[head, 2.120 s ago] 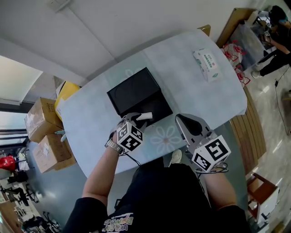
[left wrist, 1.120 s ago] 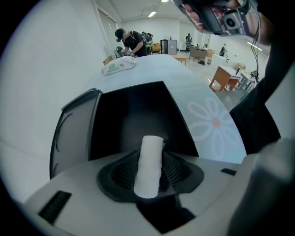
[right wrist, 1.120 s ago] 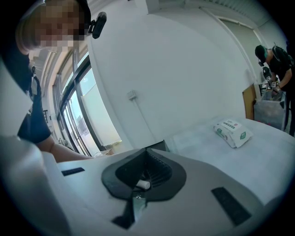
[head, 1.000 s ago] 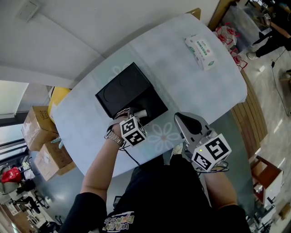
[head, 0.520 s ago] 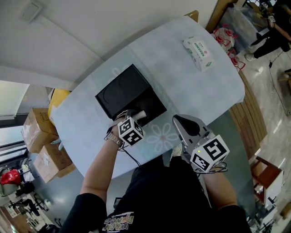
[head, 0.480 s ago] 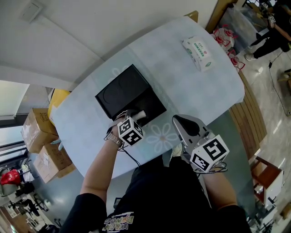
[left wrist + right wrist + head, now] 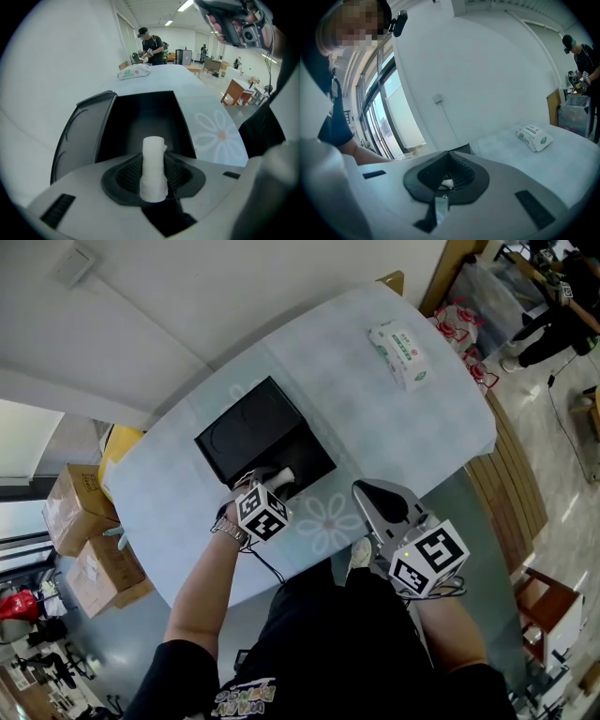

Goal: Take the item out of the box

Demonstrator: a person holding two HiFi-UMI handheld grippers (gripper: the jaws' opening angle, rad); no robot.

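Note:
An open black box [image 7: 302, 463] lies on the pale table [image 7: 375, 418], its lid [image 7: 246, 429] folded flat behind it. My left gripper [image 7: 272, 479] hangs over the box's near end. In the left gripper view a white roll [image 7: 153, 166] stands upright between the ribbed pads [image 7: 180, 174], which touch both its sides. The jaws are closing on it. The box's dark inside [image 7: 140, 117] lies past the roll. My right gripper [image 7: 375, 500] sits near the table's front edge, right of the box, with its jaws together and nothing in them [image 7: 447, 176].
A white and green tissue pack [image 7: 401, 344] lies at the table's far right end. Cardboard boxes [image 7: 80, 512] stand on the floor to the left. A flower print [image 7: 330, 518] marks the tablecloth between the grippers. A person [image 7: 149, 44] stands beyond the table's far end.
The left gripper stays over the box's near end with the white roll between its jaws. The right gripper has hardly moved. The head view has shifted a little.

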